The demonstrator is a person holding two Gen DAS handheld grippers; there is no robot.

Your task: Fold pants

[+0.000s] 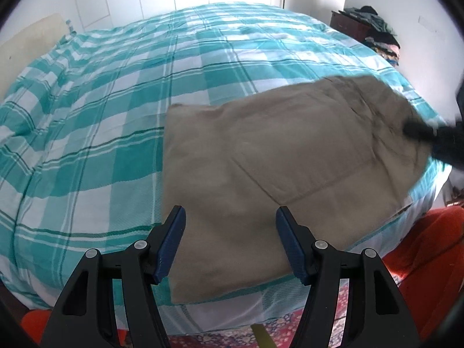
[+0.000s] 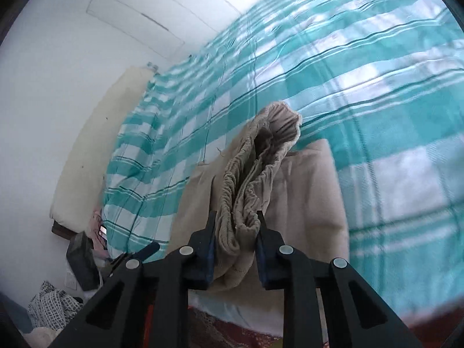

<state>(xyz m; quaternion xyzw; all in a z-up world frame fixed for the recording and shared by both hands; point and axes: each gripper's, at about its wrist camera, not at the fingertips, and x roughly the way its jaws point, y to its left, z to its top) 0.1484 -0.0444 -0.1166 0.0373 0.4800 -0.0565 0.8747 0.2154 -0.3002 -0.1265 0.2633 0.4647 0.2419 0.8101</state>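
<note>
The tan pants (image 1: 269, 156) lie on the checked bed (image 1: 95, 133) near its front edge, directly ahead of and partly between the spread fingers of the left gripper (image 1: 230, 242), which touch nothing. The right gripper (image 2: 236, 239) pinches the bunched elastic waistband (image 2: 255, 174), lifting it off the bed.

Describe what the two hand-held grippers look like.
Both look alike. The left hand-held gripper and right hand-held gripper have black angular plastic arms with triangular cut-outs, round silver pivot pins, and dark blue ribbed finger pads. No cables, markings or sleeves show.
</note>
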